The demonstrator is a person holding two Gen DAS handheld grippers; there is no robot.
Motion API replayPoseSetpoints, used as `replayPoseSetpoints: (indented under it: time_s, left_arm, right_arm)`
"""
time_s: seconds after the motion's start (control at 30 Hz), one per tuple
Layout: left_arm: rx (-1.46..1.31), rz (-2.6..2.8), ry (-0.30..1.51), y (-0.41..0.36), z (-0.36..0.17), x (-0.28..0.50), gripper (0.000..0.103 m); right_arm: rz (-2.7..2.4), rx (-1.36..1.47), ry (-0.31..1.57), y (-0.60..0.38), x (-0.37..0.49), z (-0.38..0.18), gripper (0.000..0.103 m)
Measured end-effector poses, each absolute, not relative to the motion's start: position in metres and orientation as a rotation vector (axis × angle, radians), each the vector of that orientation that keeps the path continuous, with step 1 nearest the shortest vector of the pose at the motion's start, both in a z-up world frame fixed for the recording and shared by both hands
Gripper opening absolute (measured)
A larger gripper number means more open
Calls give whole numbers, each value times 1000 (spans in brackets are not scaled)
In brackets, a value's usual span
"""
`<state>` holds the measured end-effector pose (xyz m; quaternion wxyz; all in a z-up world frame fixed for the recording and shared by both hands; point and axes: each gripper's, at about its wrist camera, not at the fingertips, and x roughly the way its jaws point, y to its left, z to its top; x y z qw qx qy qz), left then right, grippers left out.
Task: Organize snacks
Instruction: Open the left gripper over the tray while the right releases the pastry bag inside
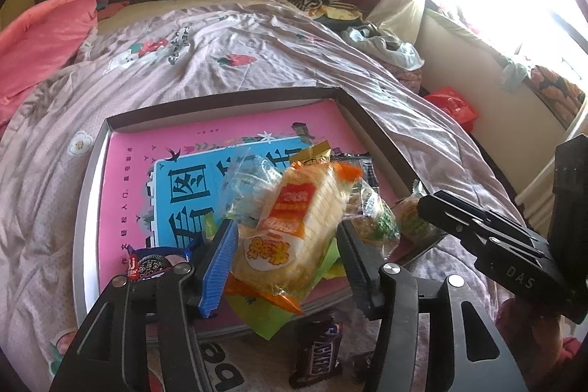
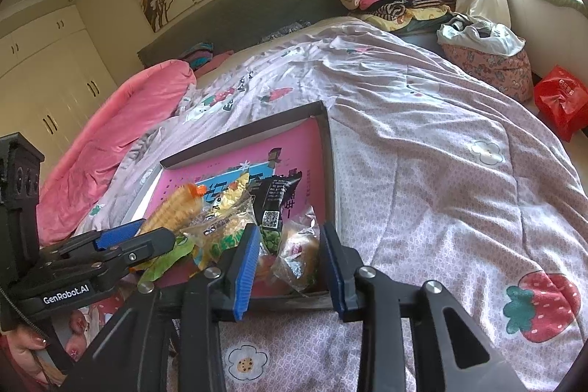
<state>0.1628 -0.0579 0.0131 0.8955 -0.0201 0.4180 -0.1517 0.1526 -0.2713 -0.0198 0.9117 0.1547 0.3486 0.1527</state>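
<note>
Snacks pile in the tray (image 1: 228,98): left claw (image 1: 286,256) gapes around the cracker pack (image 1: 294,226); lift clear gently, while the right claw (image 2: 290,259) brackets a bun packet (image 2: 299,252), parted.

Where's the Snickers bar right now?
In the left wrist view, the Snickers bar lies on the bedspread, just outside the box's near edge, below the gripper.

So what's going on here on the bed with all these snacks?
A person is sorting snacks into a shallow box on the bed. The left hand-held gripper stands open around an orange-wrapped cracker pack lying on the pile. The right hand-held gripper straddles a small clear-wrapped pastry at the box's near corner, pads apart from it.
</note>
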Motion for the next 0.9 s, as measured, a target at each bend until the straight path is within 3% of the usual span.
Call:
replayPoseSetpoints:
  time_s: [0.33,0.73,0.9]
  left_arm:
    - [-41,-308,860,-58,17,160,72]
    - [-49,-304,840,-54,26,157,78]
    - [-62,-294,836,-52,28,156,80]
  right_arm:
    - [326,303,715,-268,152,-18,42]
    - [321,295,706,-266,150,-15,45]
    - [294,299,693,-270,149,-13,59]
